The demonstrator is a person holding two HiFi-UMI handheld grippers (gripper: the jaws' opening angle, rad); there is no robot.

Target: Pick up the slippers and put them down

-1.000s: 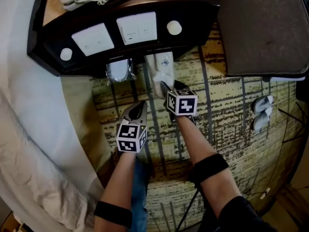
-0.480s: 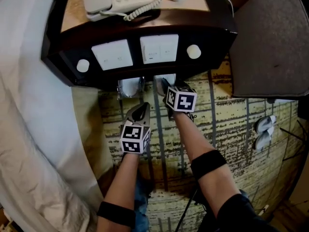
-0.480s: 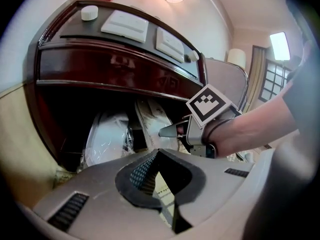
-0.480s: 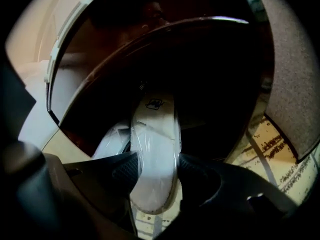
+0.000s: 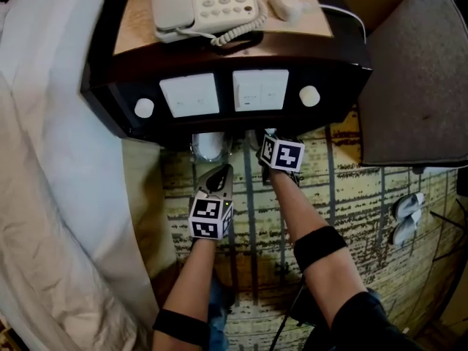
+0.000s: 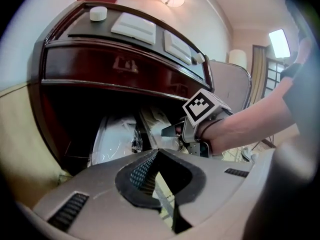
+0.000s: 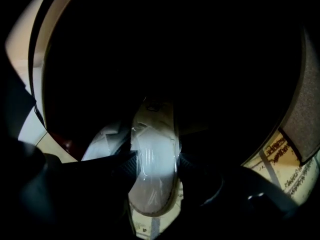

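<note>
Two white slippers in clear plastic lie under the dark nightstand [image 5: 227,57]. One slipper [image 7: 152,159] sits between the jaws of my right gripper [image 7: 154,166], sole side toward the camera. Those jaws have just been opening, and the pads still lie against the slipper's sides. The other slipper [image 7: 102,144] rests to its left and shows at the nightstand's edge [image 5: 210,146]. My right gripper [image 5: 267,143] reaches under the nightstand, its tips hidden there. My left gripper [image 5: 218,175] is shut and empty, just short of the nightstand. It looks at both slippers [image 6: 112,141] and the right gripper [image 6: 172,130].
A telephone [image 5: 205,6] stands on the nightstand. White bedding [image 5: 51,167] hangs at the left. A grey upholstered seat [image 5: 420,72] is at the right. Another pair of slippers [image 5: 406,218] lies on the patterned carpet [image 5: 351,196] at the right.
Both hands have moved forward toward the nightstand. The slipper in my right gripper has gone from the open carpet into the dark space underneath.
</note>
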